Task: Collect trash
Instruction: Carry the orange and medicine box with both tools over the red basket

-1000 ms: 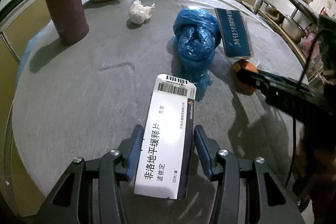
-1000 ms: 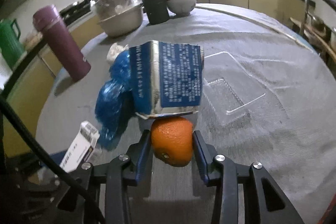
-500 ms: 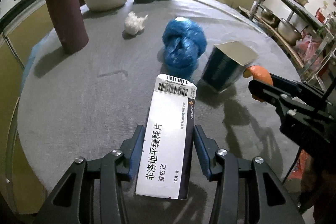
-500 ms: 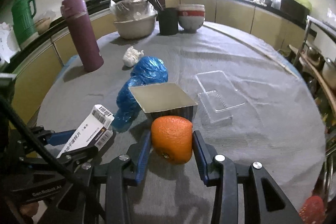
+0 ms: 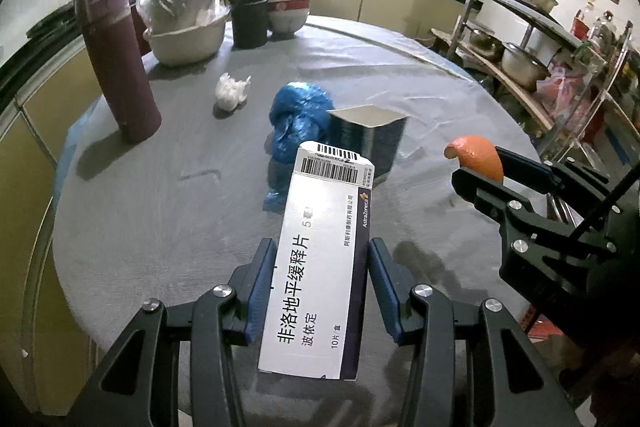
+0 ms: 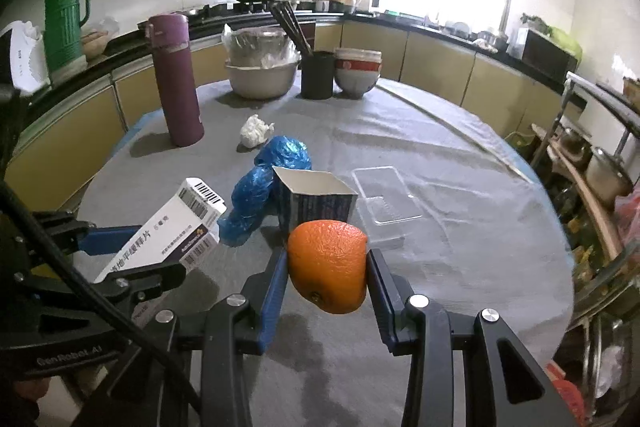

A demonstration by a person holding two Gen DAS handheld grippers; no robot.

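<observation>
Two hand-held grippers hang above a round desk [image 6: 440,155] covered in grey cloth, each clamped on a piece of trash. The left hand-held gripper [image 5: 322,285] grips a white cardboard medicine box [image 5: 320,267] with a barcode and a dark side panel, its blue pads pressed on the box's long sides and the box clear of the cloth. The right hand-held gripper [image 6: 327,273] is closed on a piece of orange peel [image 6: 327,265], rind outward, also held off the desk.

On the desk beyond them lie more items: a crumpled blue plastic bag [image 6: 266,187] touching an open-topped dark blue carton [image 6: 316,203] that stands upright, a clear plastic clamshell tray [image 6: 384,199] just beside the carton, and a wad of white tissue [image 6: 255,131] farther back. A tall maroon flask [image 6: 176,79] stands near the far left edge, with a metal basin [image 6: 260,79], a black chopstick cup [image 6: 318,75] and stacked bowls [image 6: 357,73] behind.
</observation>
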